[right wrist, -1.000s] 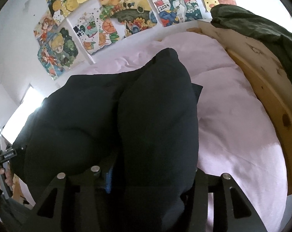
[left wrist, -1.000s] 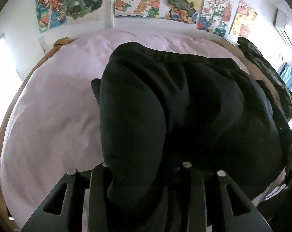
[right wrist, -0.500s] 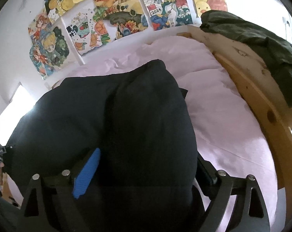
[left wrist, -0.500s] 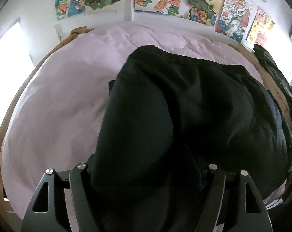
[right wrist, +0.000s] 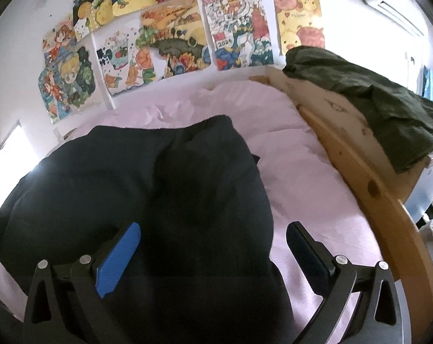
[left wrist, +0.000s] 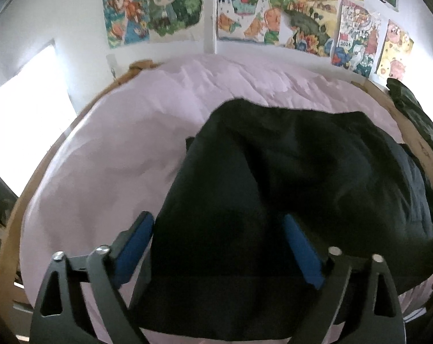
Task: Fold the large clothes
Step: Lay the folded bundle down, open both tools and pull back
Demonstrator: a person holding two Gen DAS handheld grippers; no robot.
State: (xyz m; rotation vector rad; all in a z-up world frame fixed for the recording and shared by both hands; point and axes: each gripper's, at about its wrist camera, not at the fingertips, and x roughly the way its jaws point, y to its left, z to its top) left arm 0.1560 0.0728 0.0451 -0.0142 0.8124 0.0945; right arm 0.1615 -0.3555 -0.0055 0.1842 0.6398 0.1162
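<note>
A large black garment (left wrist: 273, 172) lies folded over on the pink bed sheet (left wrist: 116, 149); it also shows in the right wrist view (right wrist: 159, 186). My left gripper (left wrist: 216, 240) is open, its blue-padded fingers (left wrist: 133, 243) spread either side of the garment's near left edge. My right gripper (right wrist: 213, 246) is open too, its fingers (right wrist: 119, 258) straddling the garment's near right edge. The cloth lies loose between both pairs of fingers.
A wooden bed frame (right wrist: 374, 200) rims the mattress. A dark green garment (right wrist: 374, 100) is draped over the frame's right end, also seen in the left wrist view (left wrist: 417, 117). Colourful posters (right wrist: 173, 37) cover the far wall. A bright window (left wrist: 24, 109) is at left.
Both grippers were shut on the black garment and have opened wide, letting it go. The garment has settled lower on the sheet, and both grippers have pulled back slightly.
</note>
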